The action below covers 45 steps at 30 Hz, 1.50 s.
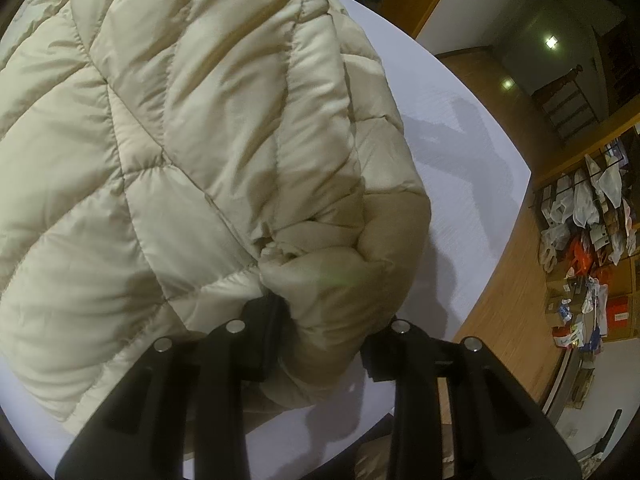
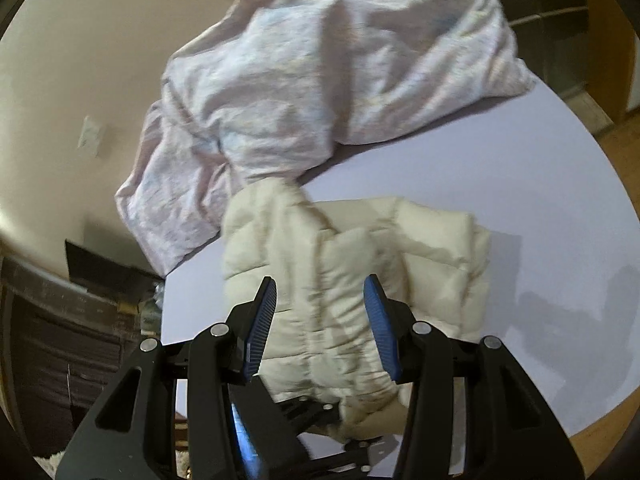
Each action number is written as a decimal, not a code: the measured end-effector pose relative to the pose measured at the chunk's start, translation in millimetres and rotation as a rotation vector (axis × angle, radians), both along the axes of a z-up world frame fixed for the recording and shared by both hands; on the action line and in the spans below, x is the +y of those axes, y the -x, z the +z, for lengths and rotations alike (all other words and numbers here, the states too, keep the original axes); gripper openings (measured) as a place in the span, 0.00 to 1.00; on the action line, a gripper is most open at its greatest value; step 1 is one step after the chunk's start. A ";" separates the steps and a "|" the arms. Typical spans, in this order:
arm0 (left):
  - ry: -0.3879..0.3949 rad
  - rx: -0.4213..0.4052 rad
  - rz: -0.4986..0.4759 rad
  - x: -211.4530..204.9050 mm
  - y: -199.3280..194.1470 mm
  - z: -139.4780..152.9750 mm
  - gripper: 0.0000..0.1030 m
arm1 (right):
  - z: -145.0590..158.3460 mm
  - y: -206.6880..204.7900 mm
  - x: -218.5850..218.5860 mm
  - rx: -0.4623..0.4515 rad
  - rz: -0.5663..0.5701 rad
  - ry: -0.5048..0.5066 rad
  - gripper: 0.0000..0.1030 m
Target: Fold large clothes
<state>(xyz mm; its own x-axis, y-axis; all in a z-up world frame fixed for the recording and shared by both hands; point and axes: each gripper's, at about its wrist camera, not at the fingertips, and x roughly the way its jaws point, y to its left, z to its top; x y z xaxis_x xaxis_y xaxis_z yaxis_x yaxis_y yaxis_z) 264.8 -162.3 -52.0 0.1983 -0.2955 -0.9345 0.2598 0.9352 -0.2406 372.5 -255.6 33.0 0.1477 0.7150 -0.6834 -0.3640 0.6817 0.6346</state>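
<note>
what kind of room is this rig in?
Probably a lived-in home room, not a lab: wood floor, a cluttered shelf of bags and boxes, a wall switch plate, and a white table holding a quilted jacket and crumpled bedding.

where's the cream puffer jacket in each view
Left wrist: the puffer jacket fills the left and centre, its bunched edge pinched in the left gripper.
Right wrist: it lies lower centre, seen between the open fingers of the right gripper.
Shared landmark: the white table under it.
</note>
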 end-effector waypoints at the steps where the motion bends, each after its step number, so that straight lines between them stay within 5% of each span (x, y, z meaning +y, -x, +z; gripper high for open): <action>1: 0.000 0.000 0.000 0.2 0.3 0.1 0.32 | -0.2 1.5 3.5 0.000 0.013 0.001 0.47; 14: -0.001 -0.006 -0.008 3.2 6.9 1.3 0.36 | -38.9 1.8 43.0 0.082 0.113 0.127 0.46; 28: 0.003 -0.063 -0.011 36.4 32.2 31.4 0.49 | -101.4 -0.7 29.7 0.218 0.059 0.262 0.15; 45: 0.000 -0.107 0.067 74.9 32.9 59.3 0.61 | -120.8 -4.2 27.4 0.234 0.041 0.346 0.15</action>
<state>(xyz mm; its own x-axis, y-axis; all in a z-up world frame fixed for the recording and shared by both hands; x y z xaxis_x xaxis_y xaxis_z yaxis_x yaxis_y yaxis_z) 231.8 -87.4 7.3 0.3160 -0.2780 -0.9071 0.2208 0.9514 -0.2147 376.6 -228.3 -87.8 -0.0635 0.4398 -0.8959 -0.2687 0.8570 0.4397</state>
